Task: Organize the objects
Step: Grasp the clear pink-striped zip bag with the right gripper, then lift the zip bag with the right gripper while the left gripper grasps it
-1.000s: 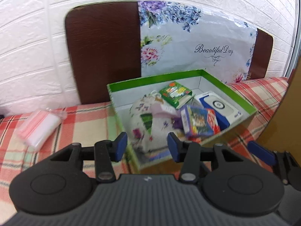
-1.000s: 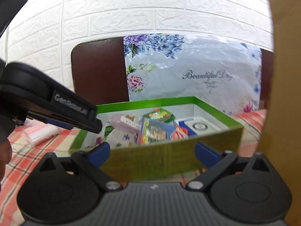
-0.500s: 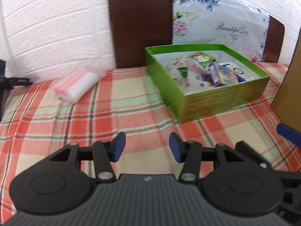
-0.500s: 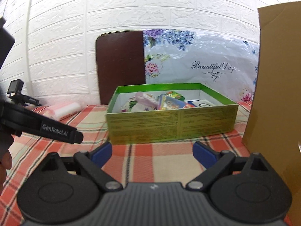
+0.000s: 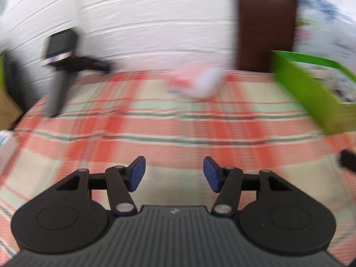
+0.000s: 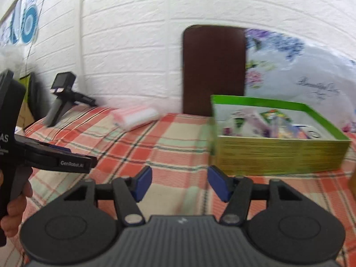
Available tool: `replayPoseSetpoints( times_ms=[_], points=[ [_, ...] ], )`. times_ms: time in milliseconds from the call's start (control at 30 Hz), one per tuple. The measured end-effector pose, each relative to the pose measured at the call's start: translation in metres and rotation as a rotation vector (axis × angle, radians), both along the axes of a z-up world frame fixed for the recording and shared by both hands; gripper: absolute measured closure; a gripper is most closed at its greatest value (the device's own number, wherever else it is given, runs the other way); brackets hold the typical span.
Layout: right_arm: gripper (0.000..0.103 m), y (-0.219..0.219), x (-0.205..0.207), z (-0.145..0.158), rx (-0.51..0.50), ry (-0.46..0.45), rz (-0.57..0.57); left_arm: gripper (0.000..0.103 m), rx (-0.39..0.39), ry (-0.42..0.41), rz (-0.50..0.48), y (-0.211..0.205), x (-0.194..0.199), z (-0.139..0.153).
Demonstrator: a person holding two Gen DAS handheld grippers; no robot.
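Left gripper [image 5: 173, 170] jaws easing apart, empty; right gripper [image 6: 179, 182] jaws narrowing, empty too. The pink-and-white packet [image 6: 135, 116] lies ahead beyond both, crosswise, left of the green box [image 6: 280, 155], left hand nearer

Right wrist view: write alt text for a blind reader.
Empty right gripper hovers over a red plaid tablecloth, its blue fingers just closing partway. A green cardboard box of small items sits right; a pink-and-white plastic packet lies left.
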State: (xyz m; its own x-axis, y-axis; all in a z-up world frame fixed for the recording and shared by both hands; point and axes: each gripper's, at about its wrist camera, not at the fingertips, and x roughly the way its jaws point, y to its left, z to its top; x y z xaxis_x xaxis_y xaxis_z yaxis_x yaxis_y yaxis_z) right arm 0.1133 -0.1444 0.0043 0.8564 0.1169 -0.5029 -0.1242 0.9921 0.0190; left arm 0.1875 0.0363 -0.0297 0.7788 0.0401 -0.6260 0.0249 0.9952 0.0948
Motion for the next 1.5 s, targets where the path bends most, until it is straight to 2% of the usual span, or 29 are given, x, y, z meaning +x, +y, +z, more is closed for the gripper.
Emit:
replayPoseSetpoints(
  times_ms=[33,67,100,133,200,267,367,500,567,633,700,733,767,800,900,1000,1200,1333,1433,1500],
  points=[
    [0.048,0.008,0.011,0.001,0.005,0.004,0.014,0.043,0.01,-0.004,0.042,0.017,0.005,-0.005],
    [0.047,0.014,0.024,0.002,0.016,0.008,0.02,0.034,0.012,-0.025,0.078,0.034,0.007,-0.009],
    [0.044,0.02,0.037,0.004,0.031,0.01,0.019,0.02,0.007,-0.064,0.109,0.05,0.006,-0.014],
    [0.042,0.027,0.052,0.006,0.046,0.01,0.016,0.015,-0.003,-0.091,0.14,0.063,0.005,-0.021],
    [0.017,0.041,0.084,0.008,0.07,0.004,0.019,0.016,-0.198,-0.082,0.152,0.093,0.005,-0.026],
    [0.011,0.053,0.115,0.005,0.104,0.007,0.037,0.016,-0.279,-0.073,0.163,0.104,0.006,-0.028],
    [0.011,0.069,0.162,-0.005,0.139,0.047,0.007,0.016,-0.289,-0.093,0.139,0.1,0.004,-0.029],
    [0.004,0.066,0.22,-0.018,0.245,0.085,-0.088,0.016,-0.26,-0.109,0.091,0.089,0.001,-0.029],
    [0.004,0.051,0.248,-0.029,0.361,0.134,-0.15,0.016,-0.263,-0.116,0.076,0.091,0.002,-0.03],
    [0.005,0.039,0.274,-0.04,0.462,0.191,-0.163,0.016,-0.275,-0.119,0.077,0.094,0.002,-0.031],
    [0.006,0.039,0.295,-0.05,0.474,0.242,-0.123,0.016,-0.285,-0.121,0.081,0.095,0.001,-0.031],
    [0.012,0.044,0.298,-0.05,0.426,0.227,-0.104,0.016,-0.289,-0.122,0.083,0.095,0.002,-0.032],
    [0.041,0.049,0.302,-0.05,0.396,0.23,-0.057,0.016,-0.291,-0.122,0.084,0.096,0.002,-0.032],
    [0.049,0.053,0.301,-0.05,0.382,0.228,-0.036,0.016,-0.294,-0.123,0.085,0.096,0.002,-0.031],
    [0.059,0.058,0.287,-0.05,0.385,0.236,0.024,0.016,-0.298,-0.123,0.088,0.096,0.002,-0.032],
    [0.061,0.057,0.255,-0.053,0.414,0.261,0.056,0.016,-0.3,-0.121,0.089,0.097,0.002,-0.032],
    [0.061,0.045,0.144,-0.04,0.358,0.259,0.115,0.016,-0.301,-0.106,0.091,0.097,0.005,-0.032],
    [0.06,0.021,0.074,-0.04,0.376,0.284,0.118,0.015,-0.296,-0.094,0.091,0.097,0.007,-0.033],
    [0.051,0.001,0.025,-0.034,0.34,0.27,0.104,0.013,-0.287,-0.082,0.084,0.096,0.009,-0.033],
    [0.022,-0.015,0.004,-0.027,0.331,0.235,0.078,0.009,-0.286,-0.063,0.067,0.096,0.01,-0.033]
  ],
)
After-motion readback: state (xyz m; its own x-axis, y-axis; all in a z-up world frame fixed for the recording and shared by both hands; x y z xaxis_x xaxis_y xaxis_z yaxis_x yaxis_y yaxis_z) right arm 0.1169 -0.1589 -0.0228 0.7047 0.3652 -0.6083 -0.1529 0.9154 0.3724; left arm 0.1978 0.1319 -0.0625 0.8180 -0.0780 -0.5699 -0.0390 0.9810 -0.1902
